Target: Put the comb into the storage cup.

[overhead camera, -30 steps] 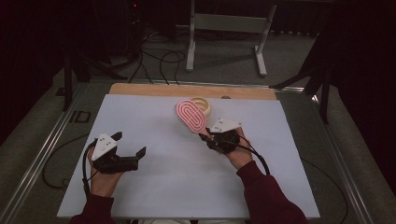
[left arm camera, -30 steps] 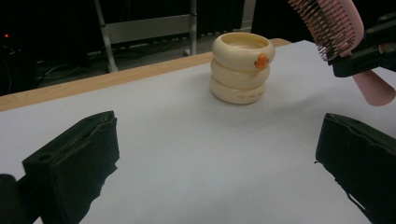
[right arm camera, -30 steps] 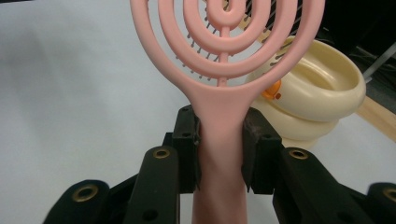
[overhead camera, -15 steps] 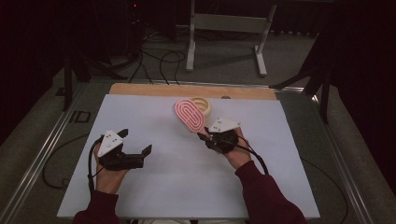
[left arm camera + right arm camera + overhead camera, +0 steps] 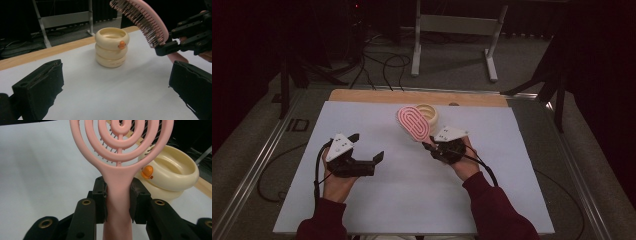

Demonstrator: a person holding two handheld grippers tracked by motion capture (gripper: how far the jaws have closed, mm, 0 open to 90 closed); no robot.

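The left gripper (image 5: pixel 366 147), jaws spread and empty, has drifted toward the cup (image 5: pixel 112 47); the right gripper (image 5: pixel 117 197) holds steady, pinching the brush (image 5: pixel 120 155) beside it, likely readying insertion.

The right claw (image 5: pixel 428 145) grips the handle of a pink oval plastic hairbrush (image 5: pixel 412 123), tilted up over the white table (image 5: pixel 512 175); a cream ringed cup (image 5: pixel 429 114) stands just behind it; the left claw (image 5: pixel 366 147) hovers open, well apart.
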